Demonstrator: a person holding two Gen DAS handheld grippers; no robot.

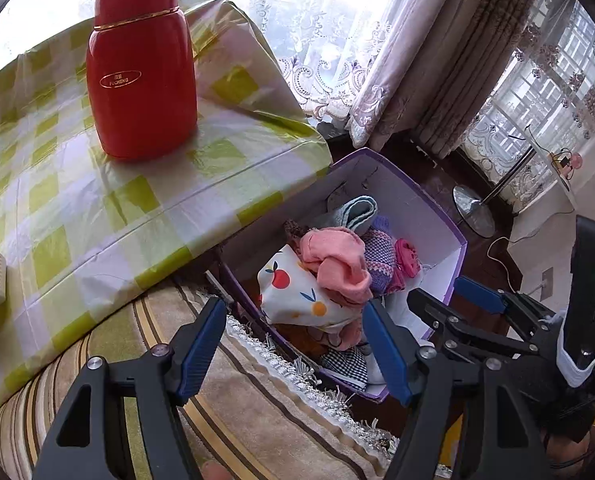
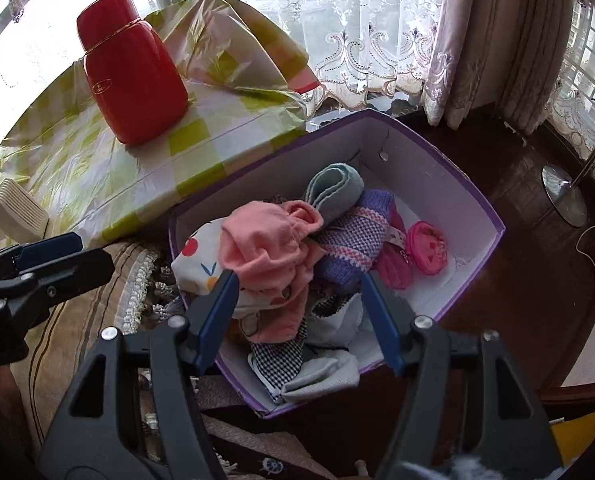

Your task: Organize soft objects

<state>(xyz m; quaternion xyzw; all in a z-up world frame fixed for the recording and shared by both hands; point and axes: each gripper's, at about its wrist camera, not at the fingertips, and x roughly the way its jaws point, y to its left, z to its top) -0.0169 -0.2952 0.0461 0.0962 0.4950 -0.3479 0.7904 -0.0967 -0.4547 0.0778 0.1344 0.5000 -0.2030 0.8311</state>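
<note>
A purple box with white inner walls stands on the dark floor beside the table; it also shows in the left wrist view. It holds a pile of soft things: a pink cloth, a fruit-print white cloth, a folded pale blue cloth, a purple knit piece, a pink round item and a checked cloth. My right gripper hangs open over the pile's near side with nothing gripped. My left gripper stands open over the box's near left edge, also empty.
A red thermos stands on the table's green-checked cloth. A beige ribbed block lies near the table edge. A striped fringed cover lies below my left gripper. A lamp base and curtains stand behind the box.
</note>
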